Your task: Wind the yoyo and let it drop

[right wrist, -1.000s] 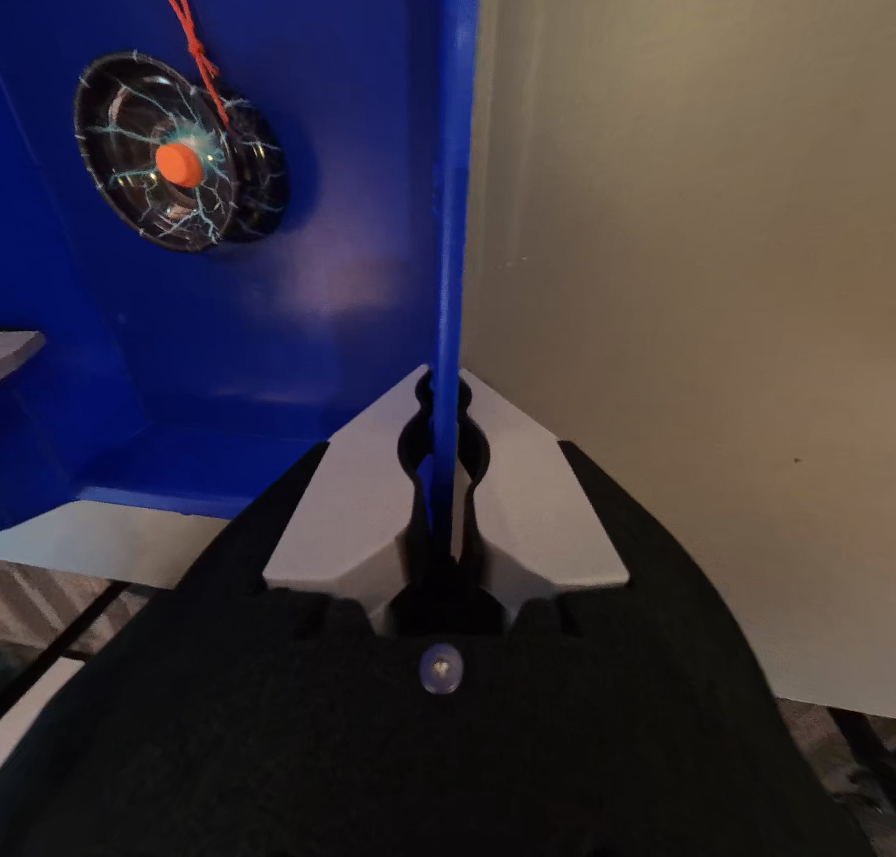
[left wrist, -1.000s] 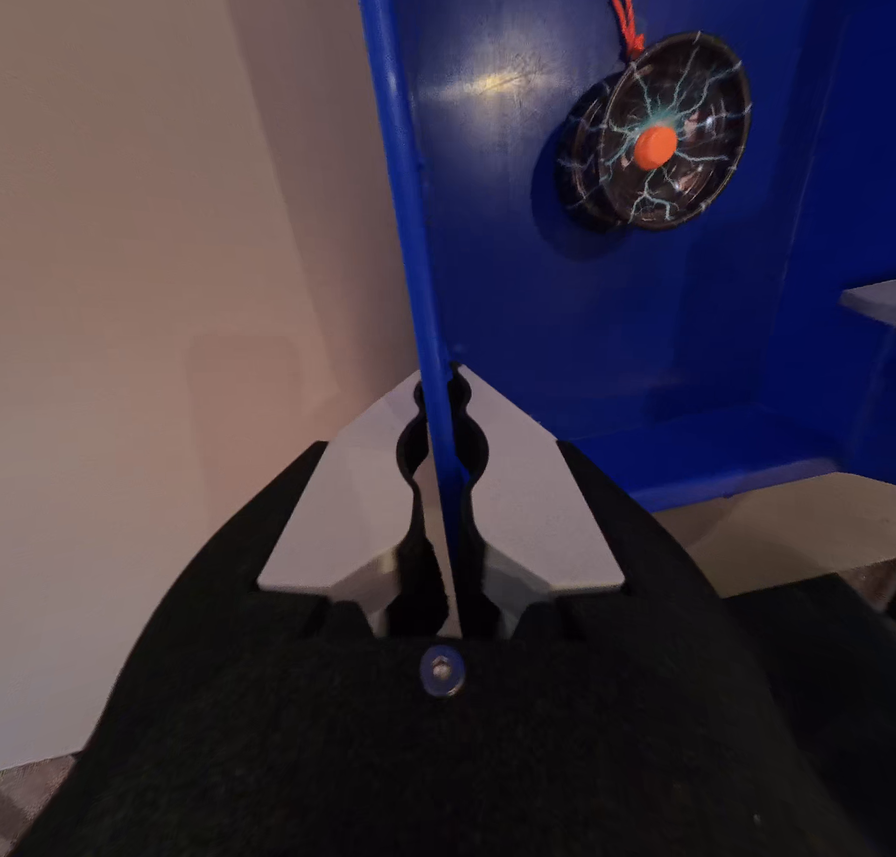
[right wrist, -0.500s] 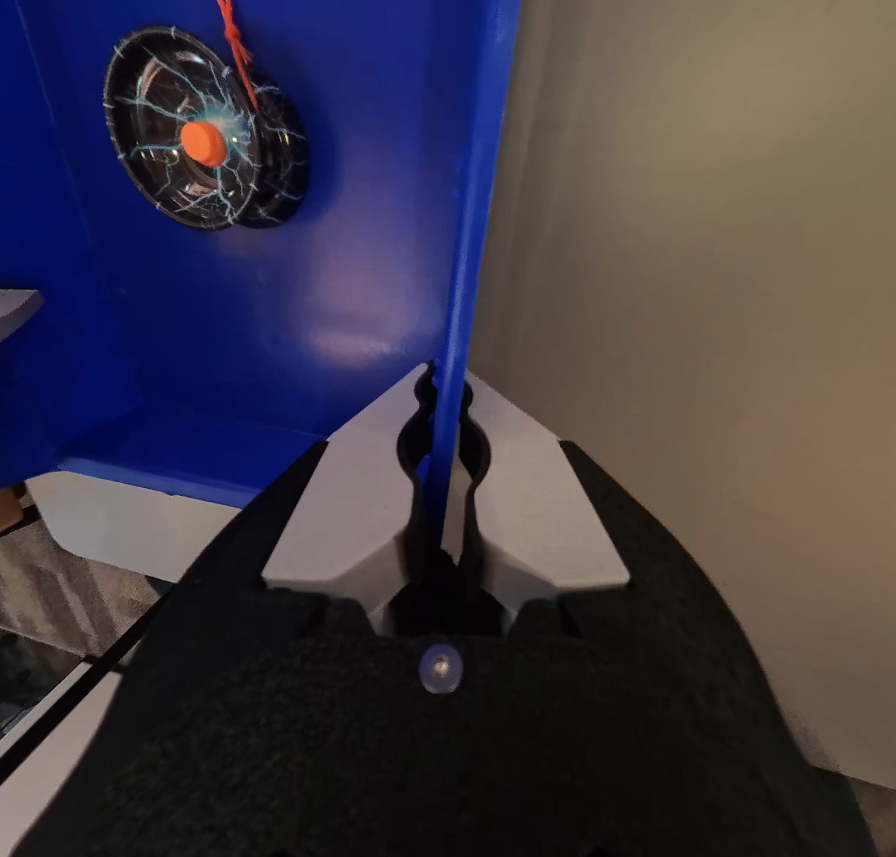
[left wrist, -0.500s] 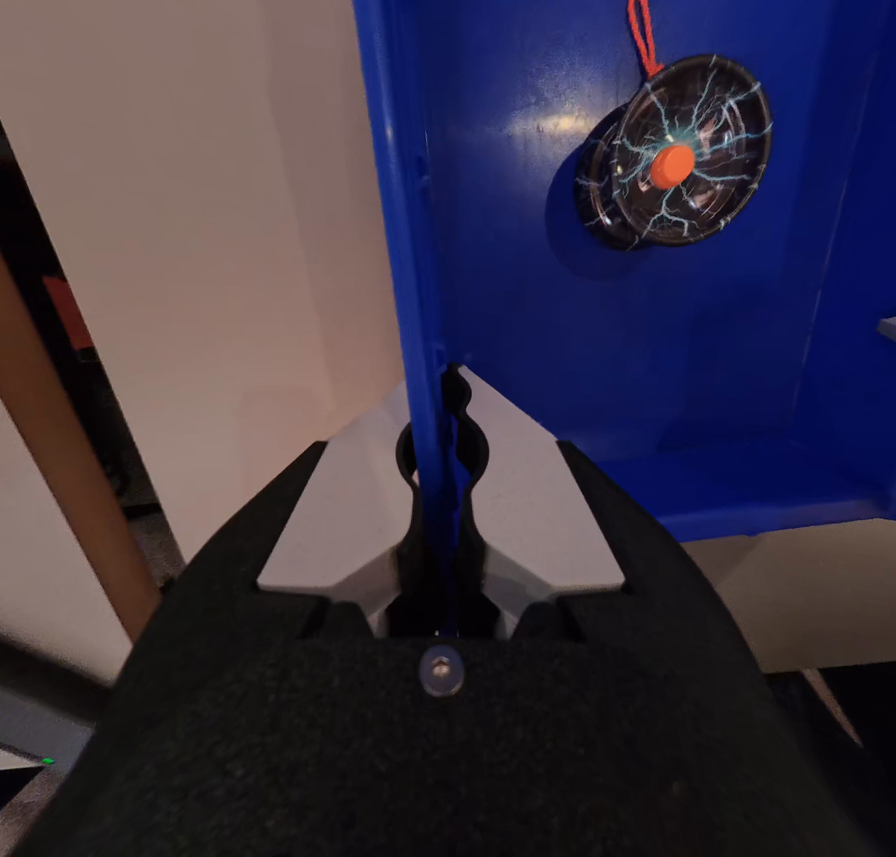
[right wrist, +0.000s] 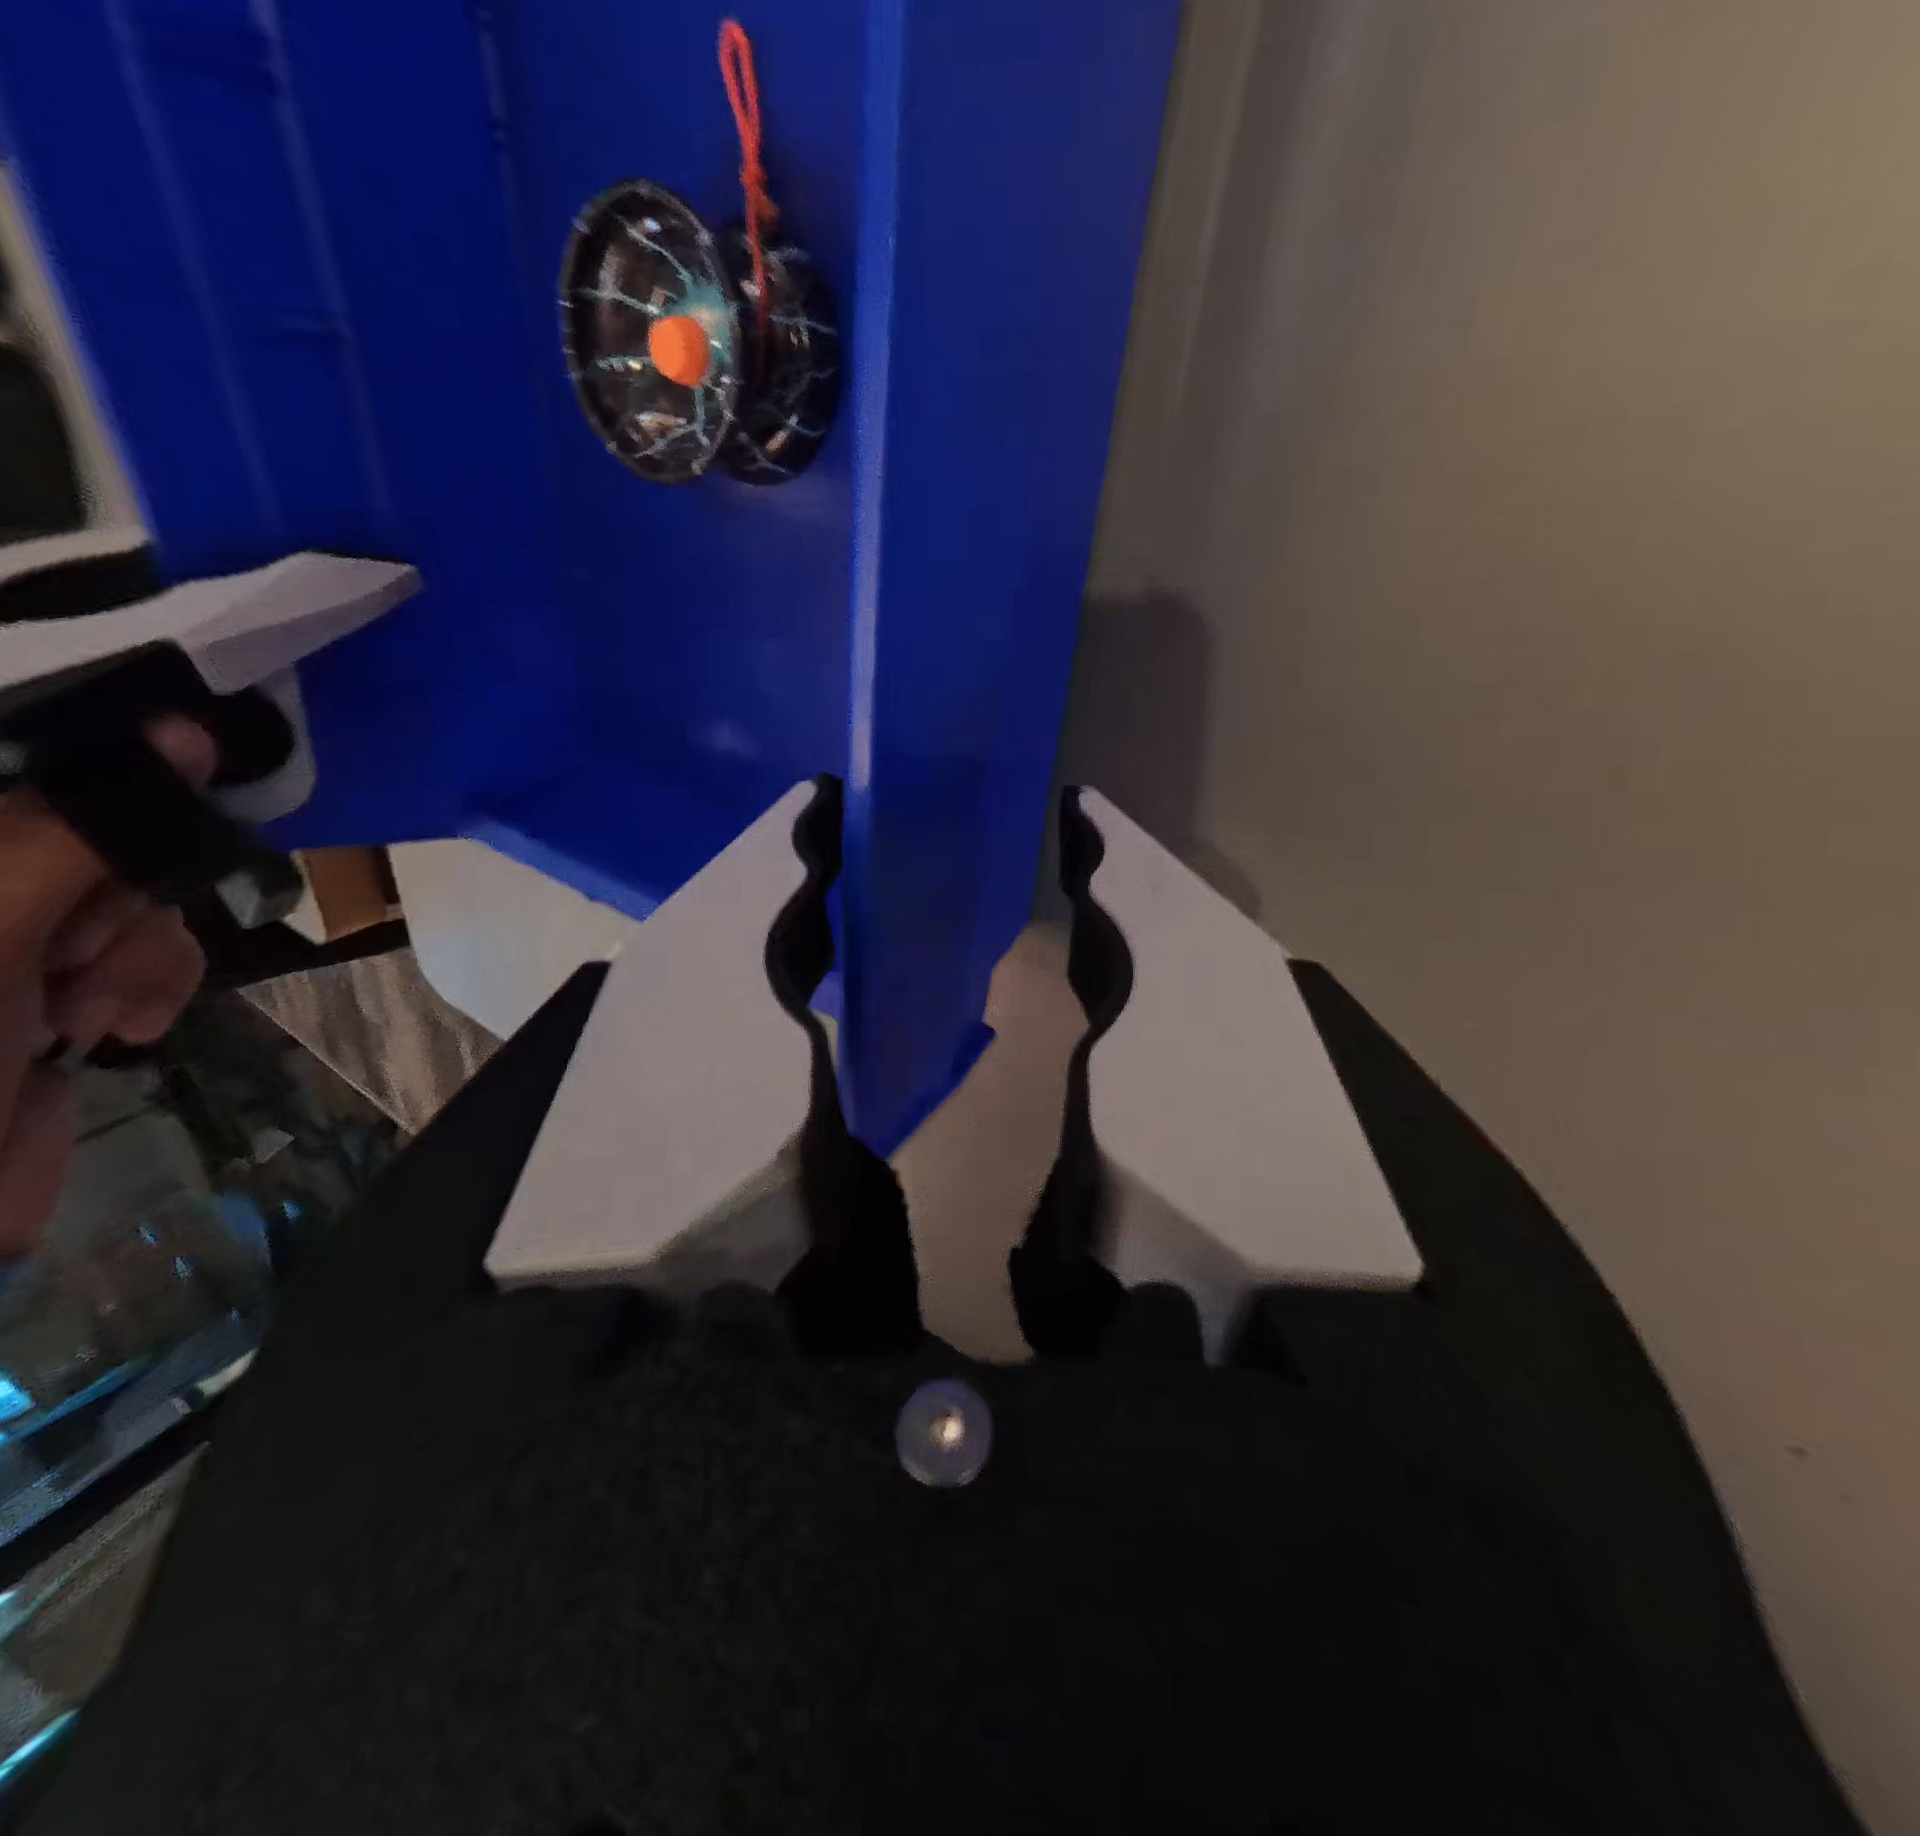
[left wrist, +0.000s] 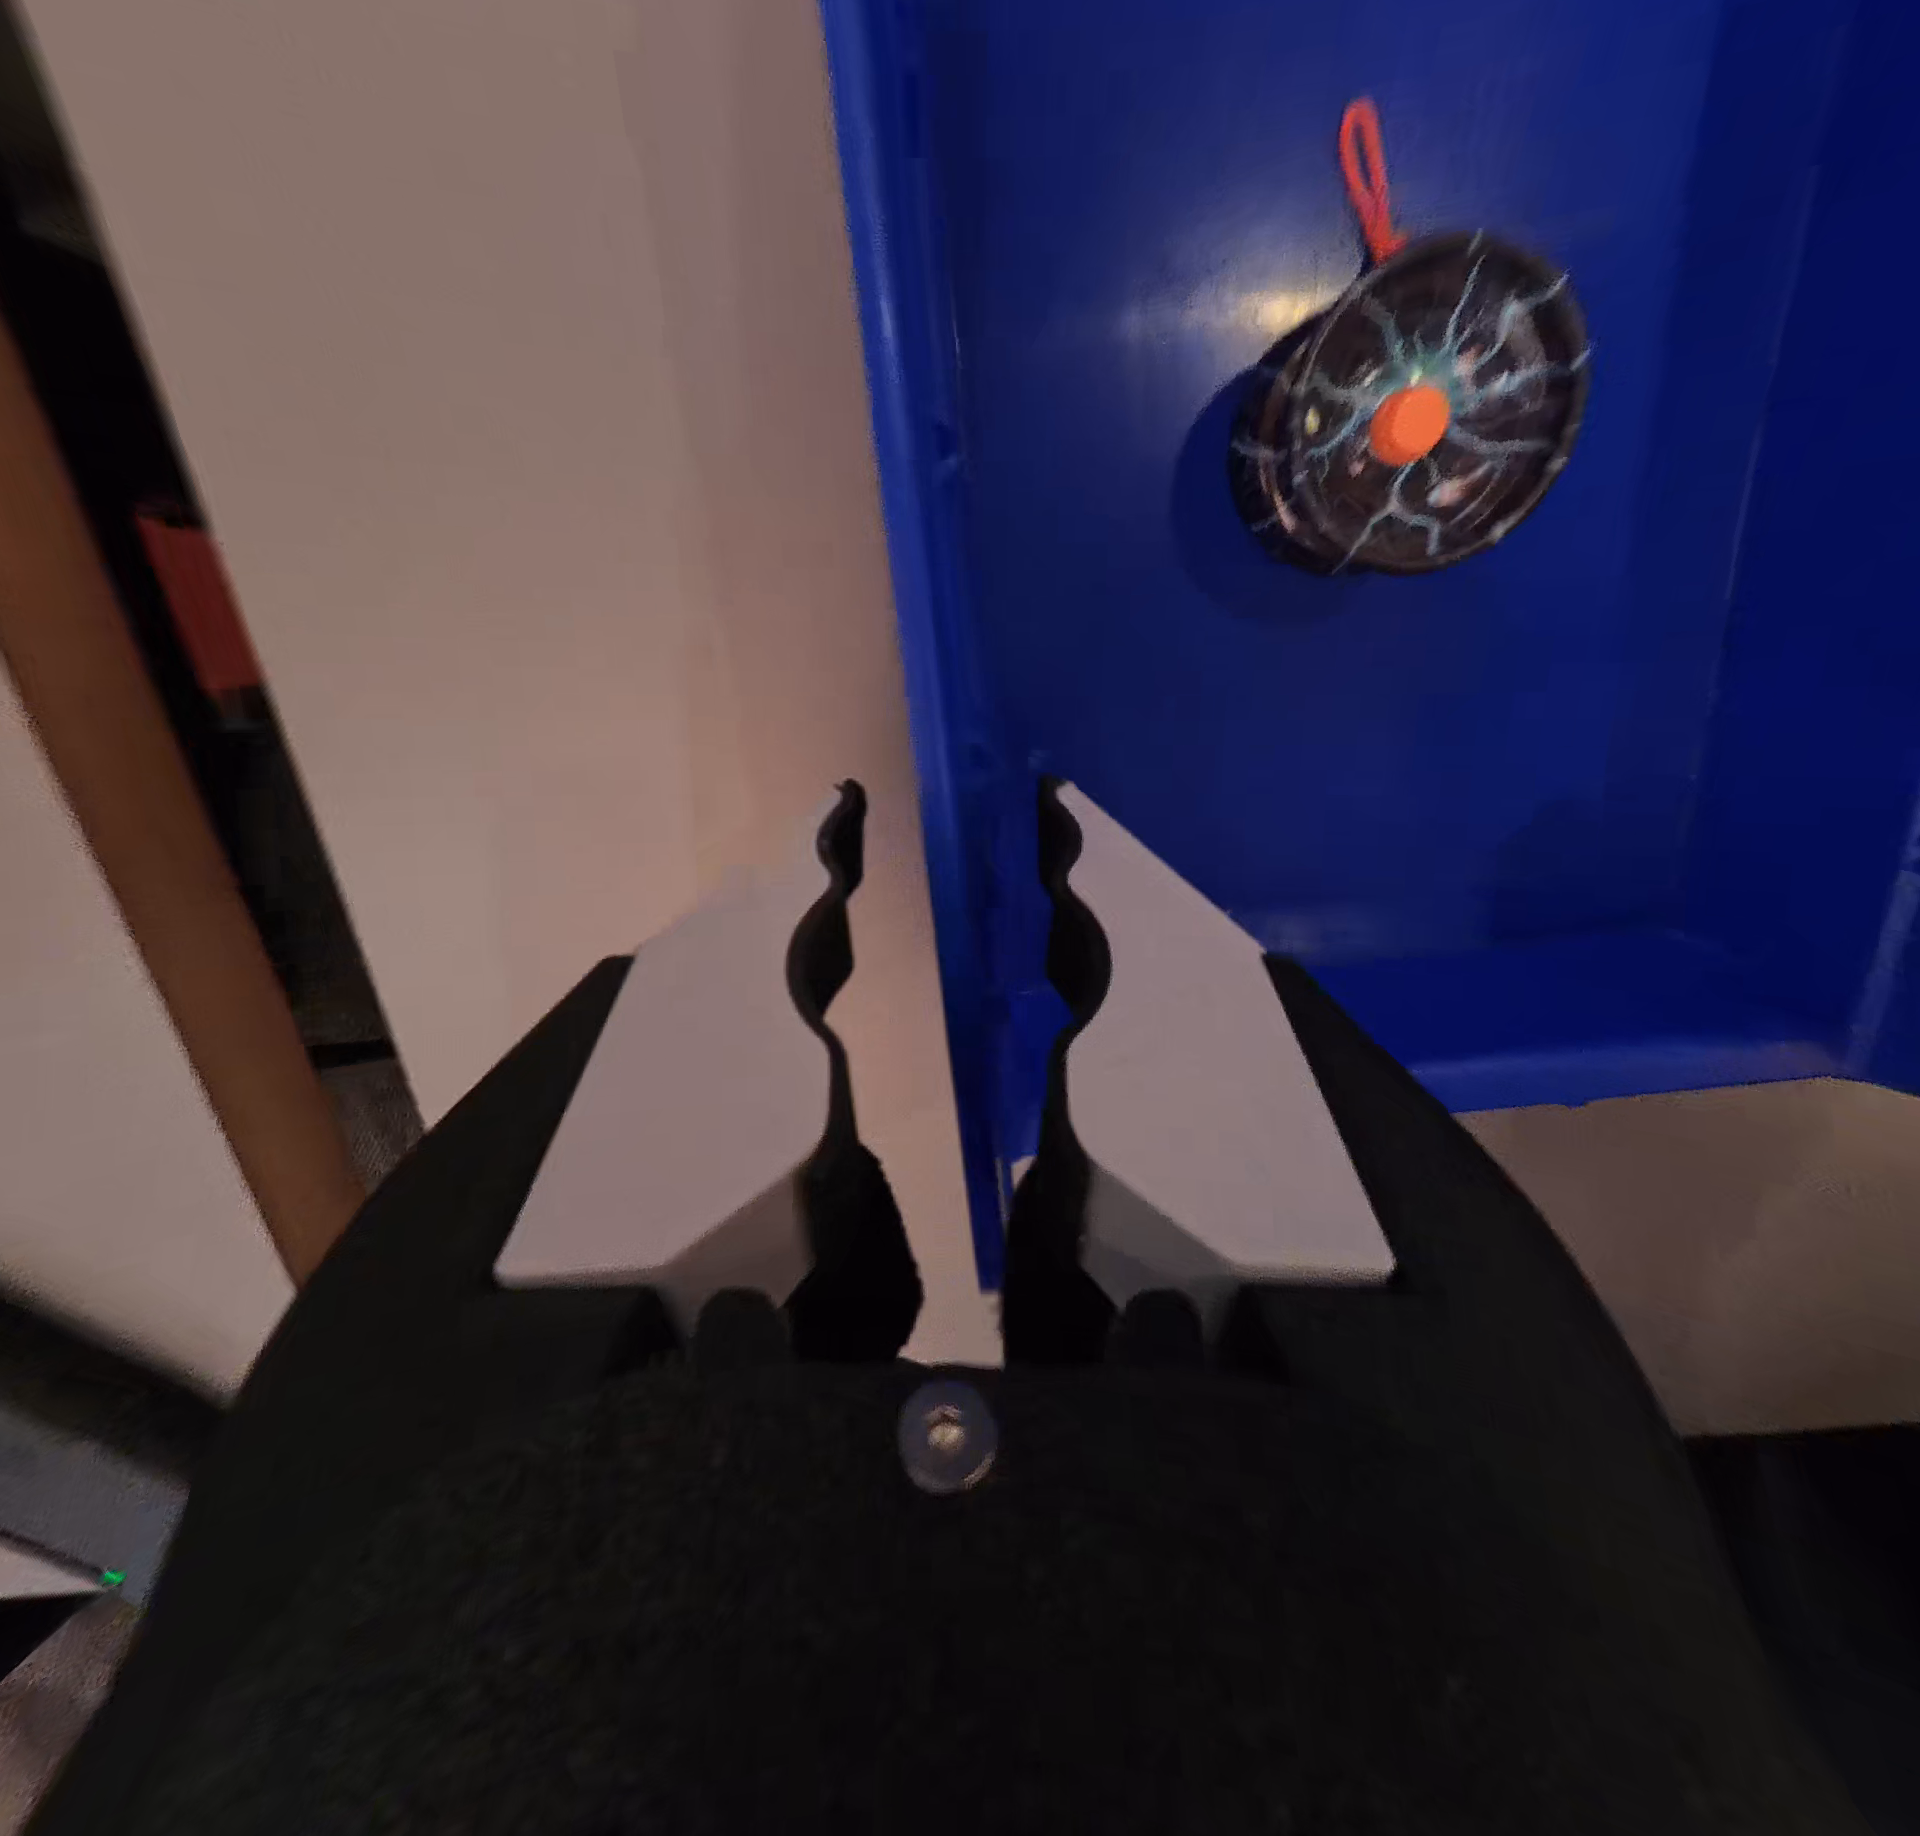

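A black yoyo [left wrist: 1411,420] with light blue lightning lines and an orange hub lies inside a blue bin [left wrist: 1247,747]; it also shows in the right wrist view [right wrist: 694,337]. Its short orange string loop [left wrist: 1366,181] sticks out above it, also seen in the right wrist view [right wrist: 746,139]. My left gripper [left wrist: 945,799] is open, its jaws astride the bin's left wall [left wrist: 935,643] without gripping it. My right gripper [right wrist: 945,799] is open, its jaws astride the bin's right wall [right wrist: 935,643]. The left gripper [right wrist: 239,633] and the hand holding it show at the left of the right wrist view.
A pale wall [left wrist: 468,384] stands behind and beside the bin, also in the right wrist view [right wrist: 1507,643]. A wooden post [left wrist: 135,768] leans at the far left. A white surface [left wrist: 1662,1246] lies under the bin. A glass-like object [right wrist: 114,1298] sits at lower left. The black yoyo [left wrist: 1411,420] sits 10 cm or so from the ends of my left fingers. Look for it in the right wrist view [right wrist: 678,343] too.
Both grippers were shut on the bin's side walls and have now opened, letting go. The bin has settled lower in view, and the yoyo has shifted with it.
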Demonstrator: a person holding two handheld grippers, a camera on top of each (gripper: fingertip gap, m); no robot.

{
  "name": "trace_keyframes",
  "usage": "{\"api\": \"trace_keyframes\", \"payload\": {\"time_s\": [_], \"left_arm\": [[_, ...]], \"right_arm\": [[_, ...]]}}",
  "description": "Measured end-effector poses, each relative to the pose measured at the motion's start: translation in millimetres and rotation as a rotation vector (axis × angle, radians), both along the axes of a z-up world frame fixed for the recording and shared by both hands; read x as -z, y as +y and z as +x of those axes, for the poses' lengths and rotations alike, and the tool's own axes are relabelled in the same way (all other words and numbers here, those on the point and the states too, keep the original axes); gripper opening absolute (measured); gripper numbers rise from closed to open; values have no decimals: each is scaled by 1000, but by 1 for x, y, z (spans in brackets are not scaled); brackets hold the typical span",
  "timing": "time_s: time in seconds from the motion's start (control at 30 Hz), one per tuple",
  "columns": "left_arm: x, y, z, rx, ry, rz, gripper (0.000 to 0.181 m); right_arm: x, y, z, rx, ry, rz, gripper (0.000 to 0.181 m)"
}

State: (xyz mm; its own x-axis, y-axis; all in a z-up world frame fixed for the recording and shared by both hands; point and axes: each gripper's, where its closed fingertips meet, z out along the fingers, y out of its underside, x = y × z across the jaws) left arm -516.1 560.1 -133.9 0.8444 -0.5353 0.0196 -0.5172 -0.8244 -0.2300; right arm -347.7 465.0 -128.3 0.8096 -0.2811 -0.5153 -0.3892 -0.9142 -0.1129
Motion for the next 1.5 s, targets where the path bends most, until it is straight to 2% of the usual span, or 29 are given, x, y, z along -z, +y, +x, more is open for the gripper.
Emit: {"api": "trace_keyframes", "payload": {"time_s": [0.07, 0.13, 0.2, 0.3, 0.43, 0.57, 0.67, 0.8, 0.87, 0.97, 1.07, 1.13, 1.2, 1.3, 1.5], "left_arm": [[-25, 4, 2, -27, -42, 67, 37], [-55, 3, 3, -32, -66, 154, 44], [-86, -5, 4, -21, -74, 251, 51], [-123, -30, 14, -58, -105, 352, 54], [-153, -72, 41, -89, -149, 442, 53], [-164, -116, 89, -138, -260, 421, 61], [-172, -143, 119, -177, -278, 424, 60], [-226, -158, 148, -184, -241, 660, 57], [-245, -167, 164, -218, -283, 724, 55], [-244, -185, 185, -241, -351, 633, 51], [-243, -194, 194, -164, -322, 650, 44], [-238, -199, 200, -109, -309, 623, 44], [-235, -200, 201, -106, -322, 582, 44], [-237, -196, 196, -111, -350, 538, 42], [-230, -191, 186, -107, -398, 393, 36]], "right_arm": [[-21, -9, 19, -36, -22, 102, 46], [-43, -23, 56, -58, -129, 207, 53], [-73, -41, 89, -45, -149, 339, 56], [-104, -86, 157, 7, -237, 439, 61], [-137, -159, 258, 103, -376, 536, 62], [-157, -235, 350, 180, -513, 574, 66], [-160, -287, 396, 184, -529, 576, 74], [-169, -339, 456, 217, -632, 595, 69], [-172, -358, 479, 246, -655, 576, 71], [-163, -384, 502, 279, -635, 487, 80], [-149, -400, 506, 336, -510, 427, 85], [-137, -408, 501, 358, -419, 390, 87], [-129, -413, 491, 363, -351, 375, 81], [-127, -416, 478, 400, -311, 387, 72], [-118, -413, 445, 441, -215, 360, 65]]}}
